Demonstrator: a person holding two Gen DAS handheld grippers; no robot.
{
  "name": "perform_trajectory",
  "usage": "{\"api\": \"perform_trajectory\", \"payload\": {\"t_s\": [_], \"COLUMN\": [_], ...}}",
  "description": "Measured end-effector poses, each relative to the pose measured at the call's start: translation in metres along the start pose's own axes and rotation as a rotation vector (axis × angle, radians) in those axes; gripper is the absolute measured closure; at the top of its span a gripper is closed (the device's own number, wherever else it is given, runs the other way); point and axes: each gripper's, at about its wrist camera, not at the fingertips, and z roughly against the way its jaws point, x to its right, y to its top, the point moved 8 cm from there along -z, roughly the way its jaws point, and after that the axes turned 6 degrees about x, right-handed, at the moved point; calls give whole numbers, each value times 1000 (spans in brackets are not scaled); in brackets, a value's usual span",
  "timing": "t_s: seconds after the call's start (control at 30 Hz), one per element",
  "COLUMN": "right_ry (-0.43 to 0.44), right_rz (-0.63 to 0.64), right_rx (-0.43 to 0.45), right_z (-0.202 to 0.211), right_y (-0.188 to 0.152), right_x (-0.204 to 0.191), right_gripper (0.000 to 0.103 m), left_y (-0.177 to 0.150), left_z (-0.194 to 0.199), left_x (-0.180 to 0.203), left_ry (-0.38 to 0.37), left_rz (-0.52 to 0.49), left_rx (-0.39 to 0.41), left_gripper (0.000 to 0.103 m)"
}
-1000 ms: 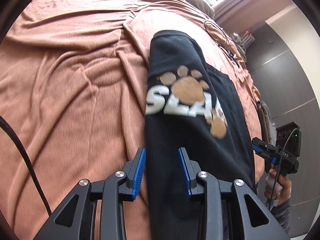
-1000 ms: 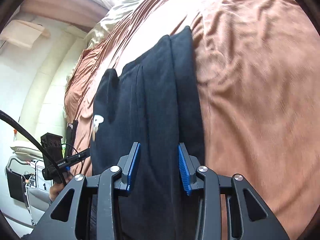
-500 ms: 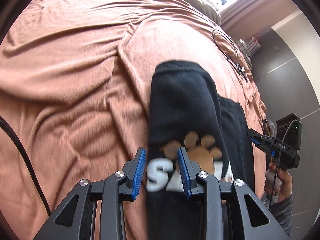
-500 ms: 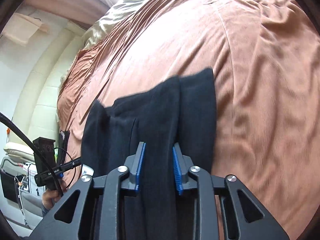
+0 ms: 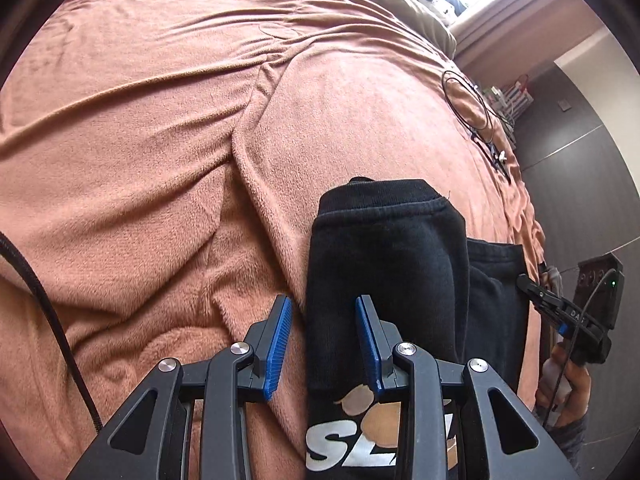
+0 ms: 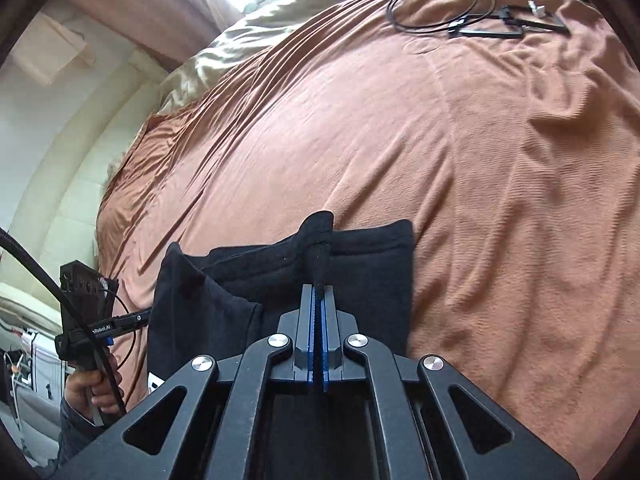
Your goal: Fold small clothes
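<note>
1. The black sweatpants [image 5: 384, 272], with a paw print and white letters, lie partly folded on the bed's brown blanket [image 5: 160, 160], near the edge where the person stands.
2. The right gripper [image 6: 319, 320] has its fingers closed on a thin ridge of the black cloth; so little is pinched that it could slip free on a lift, I'd say.
3. The left gripper [image 5: 322, 344] has its fingers part-open astride the pants' left edge, gripping nothing; if only one side rises, the fold may skew.
4. The plush blanket could drag the fabric and bunch it.
5. Count: one garment, two grippers, one blanket, one coiled black cable [image 6: 440, 4] at the far edge.
</note>
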Motion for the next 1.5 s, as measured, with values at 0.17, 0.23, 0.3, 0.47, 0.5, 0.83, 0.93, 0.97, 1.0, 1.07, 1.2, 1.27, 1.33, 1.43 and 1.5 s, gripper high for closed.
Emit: {"api": "perform_trajectory", "payload": {"t_s": [0.17, 0.23, 0.3, 0.47, 0.5, 0.83, 0.93, 0.97, 1.0, 1.07, 1.2, 1.27, 1.33, 1.43, 1.5], "right_ry": [-63, -57, -67, -69, -75, 18, 74, 97, 120, 173, 234, 237, 250, 272, 288], "right_rz": [-60, -77, -82, -73, -54, -119, -154, -164, -171, -182, -154, -116, -90, -67, -44], "right_rx": [26, 23, 24, 40, 24, -52, -71, -78, -85, -99, -142, -162, -175, -193, -199], "right_z": [11, 13, 15, 23, 24, 35, 28, 24, 21, 15, -3, -11, -18, -30, -35], "right_y": [-8, -15, -20, -20, -21, -24, -24, -23, -22, -19, -13, -10, -6, -1, 1], "right_x": [21, 24, 24, 18, 19, 34, 45, 48, 51, 53, 54, 50, 46, 43, 41], "right_gripper": [103, 103, 103, 103, 103, 58, 53, 53, 53, 53, 53, 53, 53, 53, 53], "left_y": [5, 6, 8, 11, 11, 2, 1, 1, 2, 4, 11, 14, 17, 22, 25], "left_z": [-7, -8, -10, -10, -10, -5, -6, -6, -7, -11, -20, -23, -26, -31, -33], "left_x": [-1, -2, -3, -3, -2, -3, -1, -2, -2, -3, -6, -5, -4, -3, 1], "left_ry": [30, 40, 47, 37, 30, -42, -44, -43, -43, -44, -51, -55, -61, -65, -57], "left_rz": [-15, -17, -19, -7, -7, 31, 24, 22, 24, 26, 41, 41, 44, 51, 38], "left_rx": [12, 17, 24, 16, 11, -13, -19, -18, -18, -17, -7, -6, -3, -1, 0], "left_gripper": [69, 69, 69, 69, 69, 68, 67, 67, 67, 67, 68, 68, 68, 68, 68]}}
